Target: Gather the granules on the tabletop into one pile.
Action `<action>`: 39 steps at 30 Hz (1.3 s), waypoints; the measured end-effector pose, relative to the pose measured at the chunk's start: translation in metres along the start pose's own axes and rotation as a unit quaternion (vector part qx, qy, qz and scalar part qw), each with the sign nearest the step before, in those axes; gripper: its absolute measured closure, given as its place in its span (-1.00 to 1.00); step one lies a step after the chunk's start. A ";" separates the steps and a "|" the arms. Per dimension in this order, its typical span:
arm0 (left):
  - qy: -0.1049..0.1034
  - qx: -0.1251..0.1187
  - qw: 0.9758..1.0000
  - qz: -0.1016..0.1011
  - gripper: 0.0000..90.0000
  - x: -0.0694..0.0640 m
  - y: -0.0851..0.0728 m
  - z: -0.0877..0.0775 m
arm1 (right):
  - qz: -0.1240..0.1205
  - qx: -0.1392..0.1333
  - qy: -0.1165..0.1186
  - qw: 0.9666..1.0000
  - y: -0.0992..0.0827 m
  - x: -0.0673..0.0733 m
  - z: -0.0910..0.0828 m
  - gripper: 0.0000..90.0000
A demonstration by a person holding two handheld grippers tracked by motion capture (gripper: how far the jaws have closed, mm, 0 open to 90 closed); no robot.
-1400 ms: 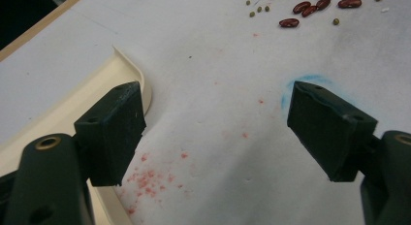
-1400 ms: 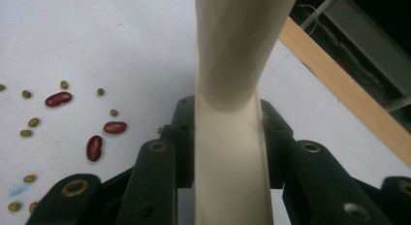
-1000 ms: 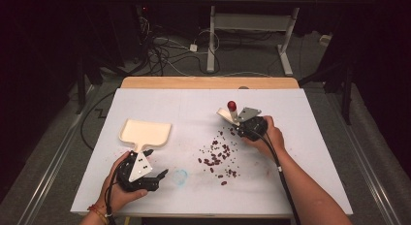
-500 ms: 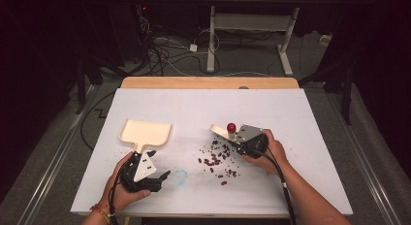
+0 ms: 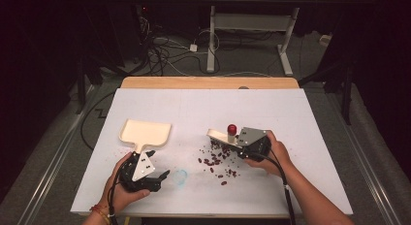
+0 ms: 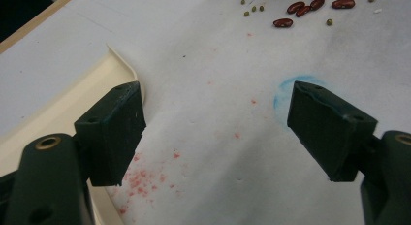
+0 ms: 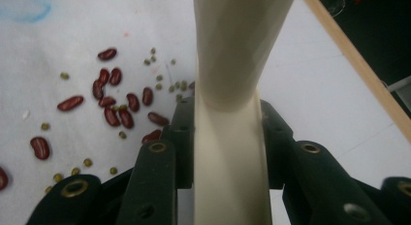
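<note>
Right gripper view shows the right tongs point(image 7: 228, 137) clamped on a cream brush handle point(image 7: 228, 89); left tongs point(image 6: 218, 133) gape wide, empty.

One dustpan point(image 5: 145, 133), one brush point(image 5: 220, 136), two grippers.

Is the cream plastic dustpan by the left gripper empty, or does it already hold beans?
Empty: the cream plastic dustpan shows a bare tray in the high view, and the red beans lie scattered on the white table.
</note>
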State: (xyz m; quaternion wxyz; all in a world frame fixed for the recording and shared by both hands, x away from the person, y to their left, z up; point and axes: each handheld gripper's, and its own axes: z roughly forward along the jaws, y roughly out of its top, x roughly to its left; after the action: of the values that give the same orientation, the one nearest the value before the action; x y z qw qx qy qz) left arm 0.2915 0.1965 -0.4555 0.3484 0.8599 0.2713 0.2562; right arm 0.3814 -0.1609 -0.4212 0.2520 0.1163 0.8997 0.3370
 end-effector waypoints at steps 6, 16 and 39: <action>-0.007 -0.004 1.000 -0.001 -0.54 0.001 0.000 0.001 | 0.023 -0.014 -0.017 0.999 0.008 -0.022 -0.002 0.49; -0.009 0.001 1.000 0.002 -0.52 0.000 0.000 0.001 | 0.029 0.006 -0.063 0.998 0.012 -0.039 0.038 0.49; -0.006 0.003 1.000 -0.002 -0.53 -0.002 0.002 0.003 | -0.077 -0.043 -0.001 0.996 0.003 0.021 0.009 0.49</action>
State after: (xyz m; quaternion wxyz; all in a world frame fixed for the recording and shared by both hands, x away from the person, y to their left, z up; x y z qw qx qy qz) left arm 0.2925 0.1926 -0.4561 0.3482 0.8619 0.2717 0.2490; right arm 0.3682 -0.1456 -0.4326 0.2823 0.0363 0.8905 0.3549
